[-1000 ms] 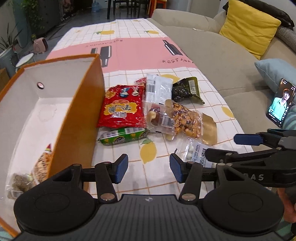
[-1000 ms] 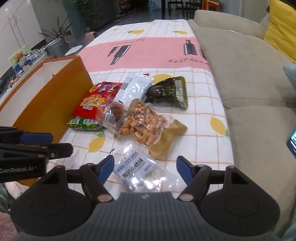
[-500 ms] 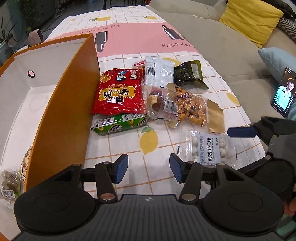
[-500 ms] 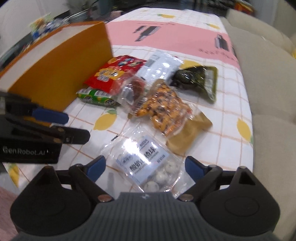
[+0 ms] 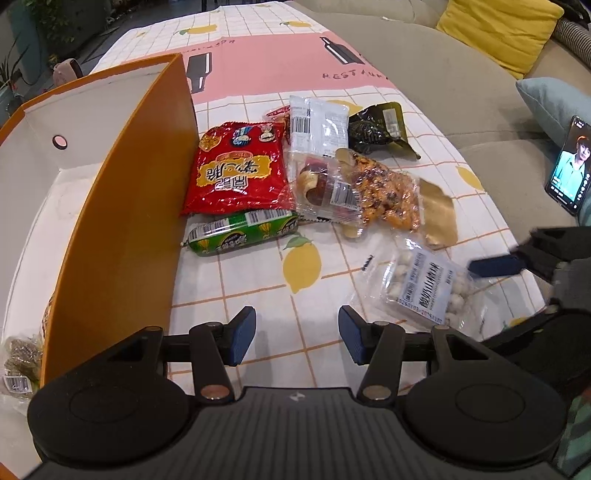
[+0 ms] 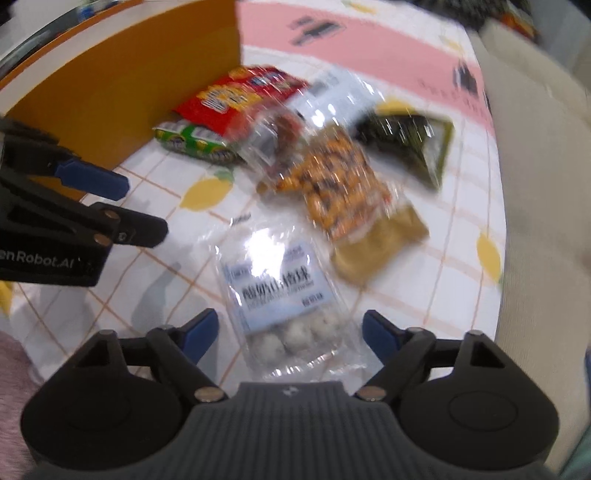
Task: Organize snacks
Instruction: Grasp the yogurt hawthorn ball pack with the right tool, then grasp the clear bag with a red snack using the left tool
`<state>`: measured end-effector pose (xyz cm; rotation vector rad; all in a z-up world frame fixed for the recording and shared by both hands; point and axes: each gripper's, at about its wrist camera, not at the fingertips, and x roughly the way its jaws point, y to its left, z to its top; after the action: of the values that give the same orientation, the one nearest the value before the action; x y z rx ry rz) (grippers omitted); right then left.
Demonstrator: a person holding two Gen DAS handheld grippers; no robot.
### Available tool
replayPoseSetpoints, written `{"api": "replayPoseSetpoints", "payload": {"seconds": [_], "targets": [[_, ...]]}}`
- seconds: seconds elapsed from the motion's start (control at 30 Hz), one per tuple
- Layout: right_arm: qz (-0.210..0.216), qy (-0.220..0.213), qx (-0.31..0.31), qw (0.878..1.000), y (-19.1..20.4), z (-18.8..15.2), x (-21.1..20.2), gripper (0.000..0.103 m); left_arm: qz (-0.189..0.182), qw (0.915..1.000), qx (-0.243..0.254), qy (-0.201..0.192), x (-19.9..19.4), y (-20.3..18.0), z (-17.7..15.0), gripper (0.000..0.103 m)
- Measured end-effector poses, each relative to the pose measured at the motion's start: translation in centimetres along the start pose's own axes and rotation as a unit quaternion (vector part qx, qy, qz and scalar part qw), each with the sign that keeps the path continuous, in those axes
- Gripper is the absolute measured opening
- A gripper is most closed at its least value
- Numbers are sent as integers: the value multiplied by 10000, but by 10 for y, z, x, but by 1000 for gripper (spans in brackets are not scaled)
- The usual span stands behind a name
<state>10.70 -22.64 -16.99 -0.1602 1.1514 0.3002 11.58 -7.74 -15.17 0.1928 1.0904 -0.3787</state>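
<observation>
Several snack packs lie on the tablecloth beside an orange box (image 5: 122, 206). A clear bag of white balls (image 5: 424, 284) (image 6: 280, 291) lies nearest. My right gripper (image 6: 290, 330) is open with its fingers on either side of that bag's near end, low over the table. My left gripper (image 5: 297, 334) is open and empty above bare cloth, next to the box's wall. Farther off lie a red bag (image 5: 236, 170), a green sausage pack (image 5: 240, 232), an orange nut bag (image 5: 388, 195), a clear pastry pack (image 5: 321, 184), a white pack (image 5: 317, 122) and a dark green pack (image 5: 376, 129).
The box holds a couple of packs at its near left corner (image 5: 22, 354). A sofa (image 5: 461, 92) runs along the table's right edge with a yellow cushion (image 5: 498, 29) and a phone (image 5: 569, 166). The right wrist view is blurred.
My right gripper has dropped and swung in over the bag of white balls, which now sits between its open fingers. My left gripper has edged forward along the box wall.
</observation>
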Motion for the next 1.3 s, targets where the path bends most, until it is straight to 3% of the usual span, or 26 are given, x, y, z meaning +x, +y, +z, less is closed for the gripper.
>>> {"api": "replayPoseSetpoints", "payload": {"seconds": [0.13,0.3,0.5,0.63,0.83,1.03,1.3], "targets": [[274,-97,369,9989,-8,-5,-13,80,8,10000,-33,86,3,2,-2,61],[275,-443,125,9986,-5,0,-15,80,33,10000,7,27,1,1,0,61],[337,-367,-238,9985,8,5,3,81,46,10000,65,37,1,1,-3,61],[184,-399,-375,9983,12,2,1,64,20,10000,42,0,0,1,-1,61],[211,-354,-146,9990,8,-1,-7,57,2,9998,14,-197,-7,2,0,61],[311,-812,206,9960,0,-5,-36,57,-161,9978,-169,-618,-20,5,11,67],[-192,-1115,944,9891,-28,12,-32,57,-200,9958,-58,-894,-10,1,35,73]]}}
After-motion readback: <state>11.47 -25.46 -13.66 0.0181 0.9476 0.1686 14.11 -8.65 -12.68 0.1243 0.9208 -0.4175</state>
